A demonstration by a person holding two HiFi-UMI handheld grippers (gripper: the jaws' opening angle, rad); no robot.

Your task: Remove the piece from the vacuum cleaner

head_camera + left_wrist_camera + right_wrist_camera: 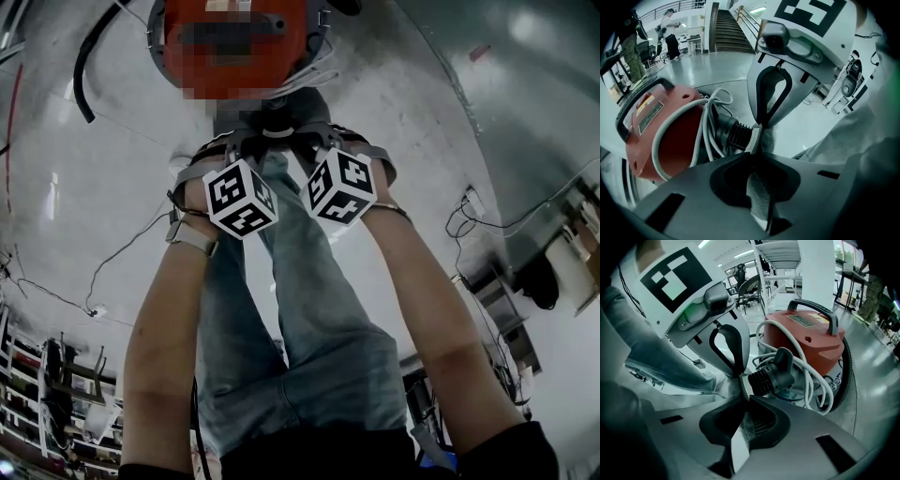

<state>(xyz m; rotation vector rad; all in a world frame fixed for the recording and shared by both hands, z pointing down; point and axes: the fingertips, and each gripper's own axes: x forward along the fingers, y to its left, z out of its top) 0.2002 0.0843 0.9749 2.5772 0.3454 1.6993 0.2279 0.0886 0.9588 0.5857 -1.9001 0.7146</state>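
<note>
1. Red vacuum cleaner [661,136], left of frame in the left gripper view, with a white cord [701,136] looped over its body. A black ribbed hose cuff [736,133] points toward centre.
   - The left gripper [757,149], bottom centre, has its jaws closed flat on a thin, pale, mesh-textured piece [758,197] right at the cuff's mouth.
   - The right gripper [765,117] enters from above and pinches the same piece just beside the first grip.
   - Judgement: two grips set close to the cuff spread the pull on a flimsy part, so it can slide out rather than tear.

2. Right gripper view: same arrangement, mirrored.
   - The right gripper's jaws, bottom centre, are pressed together on the pale strip.
   - The left gripper meets them from the upper left.
   - The cuff sits centre-right. The red body and its black handle [813,308] lie behind it, upper right.
   - The piece appears not yet free of the cuff.

3. Head view: both marker cubes [241,197] sit side by side at centre, above a person's jeans [309,337], with the vacuum at the top edge.
   - The surface is a glossy grey floor [84,187] with loose cables.
   - The gripper views show a large hall with a staircase [731,28] and a distant person [670,33].
</note>
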